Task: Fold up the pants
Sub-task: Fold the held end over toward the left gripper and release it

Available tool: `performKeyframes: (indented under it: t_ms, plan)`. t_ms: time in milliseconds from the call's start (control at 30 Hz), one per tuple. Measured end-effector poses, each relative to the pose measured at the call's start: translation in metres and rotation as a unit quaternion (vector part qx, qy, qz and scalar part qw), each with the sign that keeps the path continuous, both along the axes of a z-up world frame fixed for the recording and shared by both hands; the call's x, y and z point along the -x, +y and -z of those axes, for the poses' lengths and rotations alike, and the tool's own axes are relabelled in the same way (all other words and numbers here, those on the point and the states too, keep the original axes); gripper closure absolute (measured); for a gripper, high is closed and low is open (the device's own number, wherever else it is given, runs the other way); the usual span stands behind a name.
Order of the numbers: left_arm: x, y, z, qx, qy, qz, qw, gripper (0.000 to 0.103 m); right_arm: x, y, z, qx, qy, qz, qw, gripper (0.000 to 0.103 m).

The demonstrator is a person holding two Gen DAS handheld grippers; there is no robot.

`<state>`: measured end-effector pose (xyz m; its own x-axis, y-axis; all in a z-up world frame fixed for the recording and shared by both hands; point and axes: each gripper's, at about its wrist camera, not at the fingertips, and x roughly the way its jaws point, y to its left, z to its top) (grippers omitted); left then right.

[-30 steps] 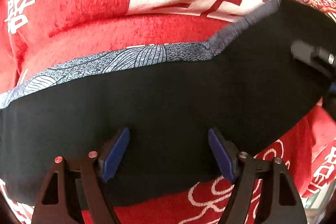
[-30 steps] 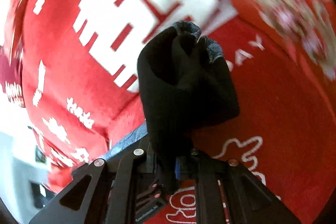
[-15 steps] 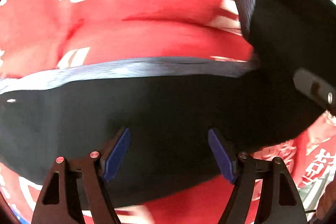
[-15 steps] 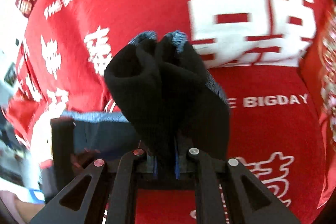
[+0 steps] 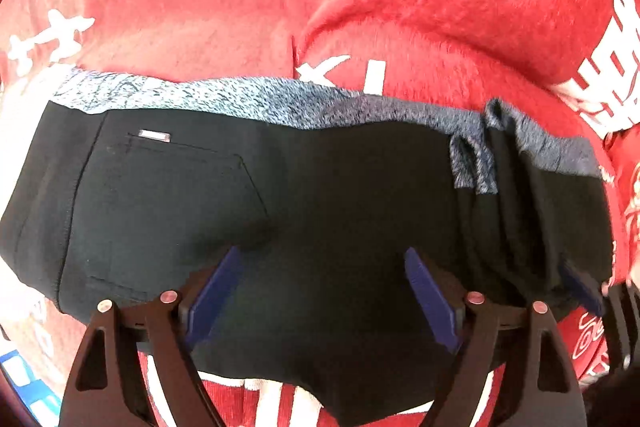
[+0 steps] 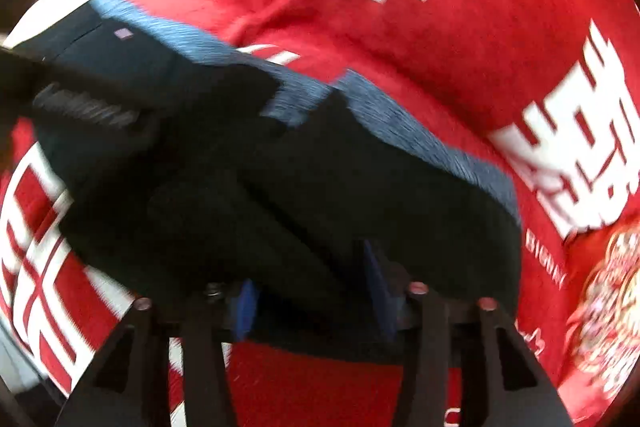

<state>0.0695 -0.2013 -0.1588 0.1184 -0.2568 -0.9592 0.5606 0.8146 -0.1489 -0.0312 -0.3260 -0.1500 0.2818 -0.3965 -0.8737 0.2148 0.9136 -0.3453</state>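
Note:
The black pants with a blue-grey patterned waistband lie folded across a red blanket. A back pocket faces up at the left. My left gripper is open, its blue pads resting over the near edge of the fabric. My right gripper is open over the pants' folded right end, pads apart with loose cloth between them. Its blue pad also shows at the right edge of the left wrist view.
The red blanket with white characters covers the whole surface and is rumpled behind the pants. A blue and white object peeks in at the lower left. The left gripper's dark body crosses the right wrist view.
My right gripper carried the bunched pants end over onto the rest of the pants and opened, letting it go. The left gripper stayed open as its view shifted left over the pants.

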Motion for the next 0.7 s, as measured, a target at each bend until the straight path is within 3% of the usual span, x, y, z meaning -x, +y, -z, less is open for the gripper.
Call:
performKeyframes:
  t_ms: [133, 200, 433, 533, 567, 600, 700]
  plan:
    - [-0.001, -0.004, -0.005, 0.009, 0.005, 0.014, 0.9999, 0.018, 0.02, 0.011, -0.031, 0.008, -0.033, -0.025, 0.999, 0.05]
    - [0.002, -0.006, -0.002, 0.002, 0.004, 0.021, 0.9998, 0.018, 0.022, 0.005, -0.039, 0.038, -0.036, -0.024, 0.998, 0.05]
    - [0.012, -0.002, 0.006, -0.012, 0.03, 0.015, 0.9994, 0.018, 0.007, 0.0, -0.032, 0.054, -0.02, -0.067, 0.996, 0.05]
    - [0.014, -0.001, 0.009, -0.017, 0.028, 0.018, 0.9993, 0.018, -0.008, 0.009, -0.012, 0.076, 0.01, -0.109, 0.991, 0.051]
    - [0.015, 0.0, 0.008, -0.018, 0.028, 0.017, 0.9993, 0.018, -0.011, 0.01, -0.004, 0.077, 0.024, -0.118, 0.99, 0.059]
    - [0.015, 0.002, 0.007, -0.019, 0.028, 0.016, 0.9993, 0.018, -0.015, 0.007, -0.002, 0.065, 0.031, -0.119, 0.99, 0.092]
    - [0.011, 0.007, 0.001, -0.015, 0.021, 0.009, 0.9996, 0.018, -0.021, -0.012, -0.026, 0.021, 0.004, -0.083, 0.996, 0.097]
